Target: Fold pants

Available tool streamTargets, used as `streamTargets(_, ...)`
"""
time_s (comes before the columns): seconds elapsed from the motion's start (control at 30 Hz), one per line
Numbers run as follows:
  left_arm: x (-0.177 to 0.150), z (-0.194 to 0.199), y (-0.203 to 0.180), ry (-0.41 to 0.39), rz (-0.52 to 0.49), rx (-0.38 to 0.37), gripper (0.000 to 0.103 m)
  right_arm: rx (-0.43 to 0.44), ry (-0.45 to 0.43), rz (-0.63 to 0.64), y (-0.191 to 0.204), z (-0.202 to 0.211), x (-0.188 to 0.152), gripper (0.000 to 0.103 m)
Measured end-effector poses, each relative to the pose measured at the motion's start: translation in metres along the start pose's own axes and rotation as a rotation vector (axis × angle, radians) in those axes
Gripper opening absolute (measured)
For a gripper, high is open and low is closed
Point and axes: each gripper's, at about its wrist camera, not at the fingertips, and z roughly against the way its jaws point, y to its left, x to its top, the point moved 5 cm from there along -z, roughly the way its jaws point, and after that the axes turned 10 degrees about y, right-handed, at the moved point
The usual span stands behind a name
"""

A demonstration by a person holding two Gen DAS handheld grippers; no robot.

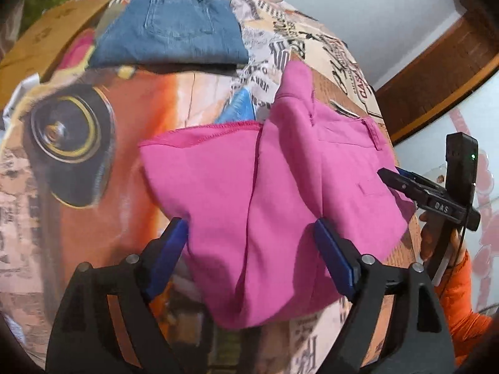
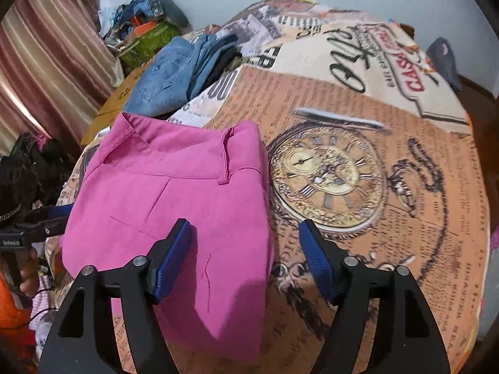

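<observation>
The pink pants (image 1: 274, 205) lie folded into a compact bundle in the middle of the left wrist frame, on the printed bedspread (image 2: 389, 233), waistband toward the upper right. The left gripper (image 1: 251, 258) hovers over the near edge with its jaws spread wide, holding nothing; the right gripper (image 2: 246, 255) is likewise open, straddling the bundle's right edge. The risk I see — the top layer sits bumpy near the upper middle, so a careless pinch could drag only one layer and undo the fold. The folded jeans (image 1: 171, 28), upper left, lie well apart — no snag there
</observation>
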Motion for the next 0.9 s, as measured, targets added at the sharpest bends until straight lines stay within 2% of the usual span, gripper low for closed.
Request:
streamTargets(0.07,0.004,-0.007,0.001,0.005,0.016,-0.001,0.089,0.002,0.012,-0.001,-0.002,-0.004,0.001,0.082)
streamTargets(0.2,0.013,-0.013,0.002,0.016,0.047,-0.035,0.095,0.015,0.026,0.032,-0.001,-0.008,0.004,0.085)
streamTargets(0.3,0.020,-0.017,0.001,0.021,0.048,-0.046,0.095,0.035,0.039,0.052,0.000,-0.012,0.008,0.085)
streamTargets(0.37,0.025,-0.017,-0.001,0.011,0.033,-0.027,0.095,0.043,0.040,0.058,0.001,-0.013,0.011,0.080)
streamTargets(0.43,0.027,-0.016,-0.005,-0.002,0.013,-0.018,0.085,0.049,0.033,0.063,0.003,-0.014,0.013,0.070)
streamTargets(0.47,0.029,-0.016,-0.007,-0.008,0.001,-0.013,0.082,0.061,0.029,0.069,0.005,-0.013,0.014,0.058)
streamTargets(0.57,0.033,-0.013,-0.016,-0.028,-0.036,0.011,0.066,0.052,0.027,0.090,0.011,-0.012,0.016,0.051)
streamTargets(0.63,0.034,-0.011,-0.021,-0.038,-0.065,0.024,0.045,0.042,0.020,0.093,0.012,-0.012,0.016,0.046)
streamTargets(0.7,0.035,-0.010,-0.027,-0.050,-0.098,0.072,0.032,0.042,0.012,0.089,0.011,-0.010,0.017,0.035)
streamTargets(0.8,0.034,-0.009,-0.031,-0.063,-0.135,0.107,0.024,0.043,-0.004,0.080,0.009,-0.005,0.017,0.021)
streamTargets(0.9,0.033,-0.003,-0.031,-0.077,-0.146,0.113,0.015,0.049,-0.017,0.077,0.010,0.001,0.017,0.017)
